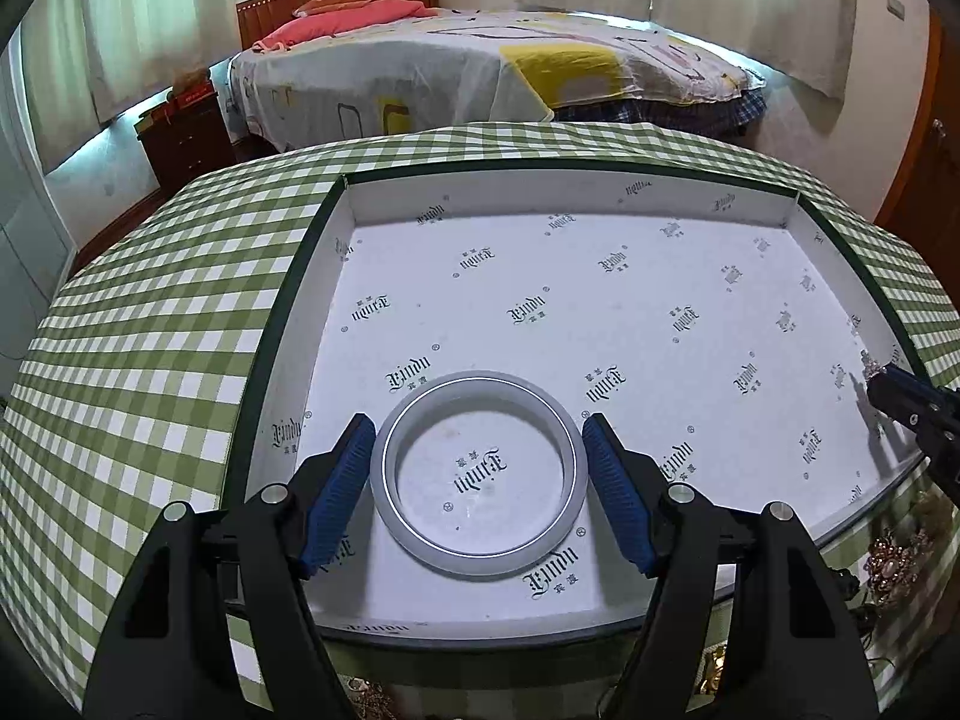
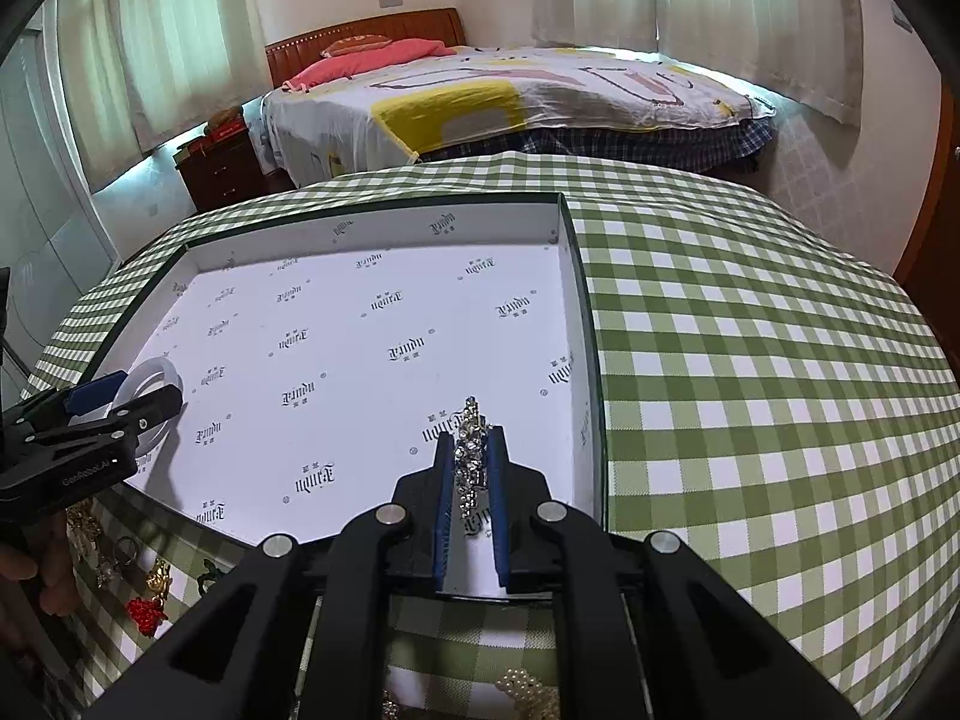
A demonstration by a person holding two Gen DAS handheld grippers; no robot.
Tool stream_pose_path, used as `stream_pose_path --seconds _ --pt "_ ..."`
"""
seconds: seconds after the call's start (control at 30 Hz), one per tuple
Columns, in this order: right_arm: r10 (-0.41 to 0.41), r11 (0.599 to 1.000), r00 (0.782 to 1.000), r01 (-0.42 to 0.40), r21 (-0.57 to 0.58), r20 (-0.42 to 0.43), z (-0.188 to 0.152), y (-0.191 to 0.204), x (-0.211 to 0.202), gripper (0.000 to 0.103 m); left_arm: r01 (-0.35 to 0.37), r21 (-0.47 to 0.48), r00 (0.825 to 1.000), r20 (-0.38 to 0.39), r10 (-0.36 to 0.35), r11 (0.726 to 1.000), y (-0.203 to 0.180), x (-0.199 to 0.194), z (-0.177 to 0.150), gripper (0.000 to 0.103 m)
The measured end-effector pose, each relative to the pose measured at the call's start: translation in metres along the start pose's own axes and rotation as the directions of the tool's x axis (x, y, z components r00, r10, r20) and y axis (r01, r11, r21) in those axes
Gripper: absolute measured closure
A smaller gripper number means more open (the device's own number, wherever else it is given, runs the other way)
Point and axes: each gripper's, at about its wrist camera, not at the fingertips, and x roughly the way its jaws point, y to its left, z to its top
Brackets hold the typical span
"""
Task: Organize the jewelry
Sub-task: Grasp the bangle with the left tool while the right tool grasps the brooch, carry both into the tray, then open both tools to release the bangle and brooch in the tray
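A shallow white box (image 1: 354, 204) with a dark green rim and printed lining lies on the green checked table. A pale white bangle (image 1: 480, 552) lies flat on the box floor near its front left. My left gripper (image 1: 479, 438) is open, its blue pads (image 1: 342, 486) on either side of the bangle with small gaps. In the right wrist view my right gripper (image 2: 471, 441) is shut on a sparkly silver jewelry piece (image 2: 471, 456), held over the box (image 2: 576, 276) near its front right wall. The bangle (image 2: 153, 375) and the left gripper (image 2: 120, 399) show at the left there.
Loose jewelry lies on the checked cloth in front of the box: a gold brooch (image 1: 894, 564), a red beaded piece (image 2: 147, 612), a gold piece (image 2: 159, 579), a ring (image 2: 123, 549) and a pearl piece (image 2: 528, 693). A bed (image 1: 480, 72) stands beyond the table.
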Motion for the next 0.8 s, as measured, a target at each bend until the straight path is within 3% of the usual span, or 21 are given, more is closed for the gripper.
stream_pose_path --seconds 0.2,0.4,0.47,0.8 --pt "0.01 1.0 1.0 -0.01 0.004 0.007 -0.001 -0.002 -0.002 0.089 0.0 0.001 1.0 -0.002 0.0 1.0 0.001 0.001 0.002 0.032" --pt "0.044 0.999 0.999 -0.044 0.01 0.013 -0.002 -0.001 -0.006 0.074 0.004 0.004 1.0 0.009 -0.004 1.0 0.0 -0.001 0.003 0.028" --pt "0.041 0.999 0.999 -0.042 0.012 0.026 -0.002 0.0 -0.012 0.065 0.001 -0.002 0.999 0.032 -0.001 1.0 0.001 -0.009 0.003 0.026" --pt "0.056 0.998 0.996 -0.057 0.006 0.074 -0.029 0.023 -0.065 0.054 -0.012 -0.033 0.99 0.139 0.017 0.999 0.003 -0.075 -0.018 0.024"
